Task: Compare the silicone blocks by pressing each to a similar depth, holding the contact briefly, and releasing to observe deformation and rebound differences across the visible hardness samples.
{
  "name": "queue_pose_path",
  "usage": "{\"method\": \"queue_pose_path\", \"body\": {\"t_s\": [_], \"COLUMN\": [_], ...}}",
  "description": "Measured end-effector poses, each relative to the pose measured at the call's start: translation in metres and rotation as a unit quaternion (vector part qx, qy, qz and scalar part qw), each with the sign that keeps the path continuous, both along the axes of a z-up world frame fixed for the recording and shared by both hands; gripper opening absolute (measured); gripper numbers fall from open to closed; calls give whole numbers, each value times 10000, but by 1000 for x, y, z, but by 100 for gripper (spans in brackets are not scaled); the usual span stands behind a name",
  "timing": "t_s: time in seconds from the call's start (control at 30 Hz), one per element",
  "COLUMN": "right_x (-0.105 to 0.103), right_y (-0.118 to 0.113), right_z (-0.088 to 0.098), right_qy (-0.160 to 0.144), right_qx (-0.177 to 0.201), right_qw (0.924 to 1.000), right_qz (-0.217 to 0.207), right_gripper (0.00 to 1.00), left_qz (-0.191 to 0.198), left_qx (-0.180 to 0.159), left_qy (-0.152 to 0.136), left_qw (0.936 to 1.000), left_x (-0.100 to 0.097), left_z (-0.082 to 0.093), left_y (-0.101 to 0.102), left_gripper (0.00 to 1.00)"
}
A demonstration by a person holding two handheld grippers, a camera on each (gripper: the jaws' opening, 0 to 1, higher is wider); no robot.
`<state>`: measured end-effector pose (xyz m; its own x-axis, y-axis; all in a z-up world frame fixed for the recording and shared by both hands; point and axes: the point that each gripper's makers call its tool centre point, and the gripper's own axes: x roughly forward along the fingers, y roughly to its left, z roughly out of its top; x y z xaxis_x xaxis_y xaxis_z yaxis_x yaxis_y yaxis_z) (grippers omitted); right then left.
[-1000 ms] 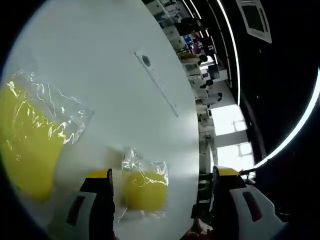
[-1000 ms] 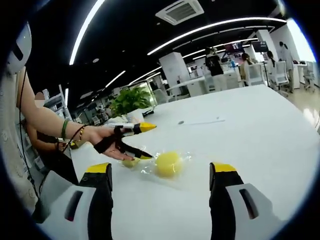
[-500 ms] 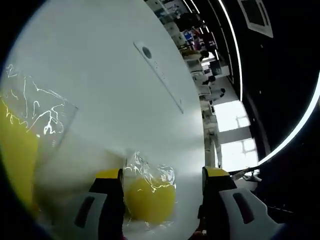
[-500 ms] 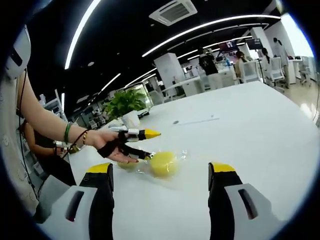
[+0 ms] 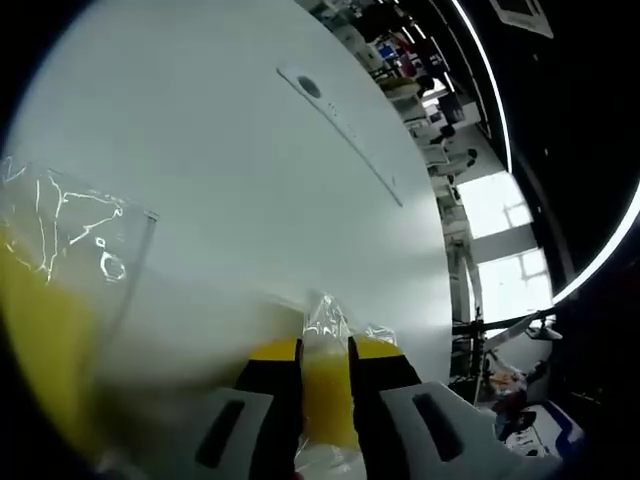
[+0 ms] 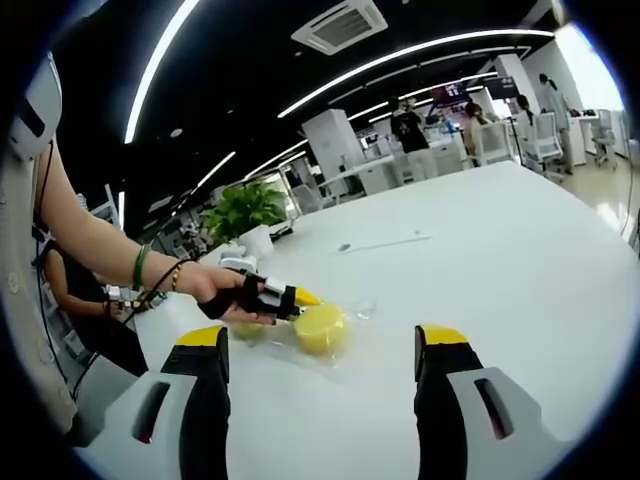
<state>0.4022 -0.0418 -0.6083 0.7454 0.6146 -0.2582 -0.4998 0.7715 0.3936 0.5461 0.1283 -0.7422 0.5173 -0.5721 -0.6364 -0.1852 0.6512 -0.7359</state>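
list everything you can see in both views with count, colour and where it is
small silicone block: 1, yellow, in clear wrap, pinched between the left gripper's jaws
large silicone block: 1, yellow, in clear wrap, on the table beside the left gripper
table: 1, white, under both blocks
strip with a dark round spot: 1, pale, flat on the table farther out
potted plant: 1, green leaves, white pot, table's far edge
office desks and chairs: several, white, background, with people standing among them
ceiling light strips: several, white, on the dark ceiling
left gripper: 1, yellow tips, shut on the small block
right gripper: 1, yellow tips, jaws apart above the table
person's hand: 1, holding the left gripper
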Motion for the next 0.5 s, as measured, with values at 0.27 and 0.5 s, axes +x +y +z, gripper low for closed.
{"method": "queue_pose_path", "body": {"t_s": [0.27, 0.5], "right_x": [-1, 0], "right_y": [-1, -2], "right_z": [-2, 2], "right_qy": [29, -12], "right_qx": [-39, -52], "right_qw": [10000, 10000], "right_qz": [33, 41], "right_gripper": [69, 69], "left_qz": [-142, -268], "left_qx": [33, 127], "left_qy": [-298, -448], "left_qw": [9994, 9986], "left_x": [3, 0], "left_z": [7, 14], "left_y": [-7, -11], "left_gripper": [0, 0]}}
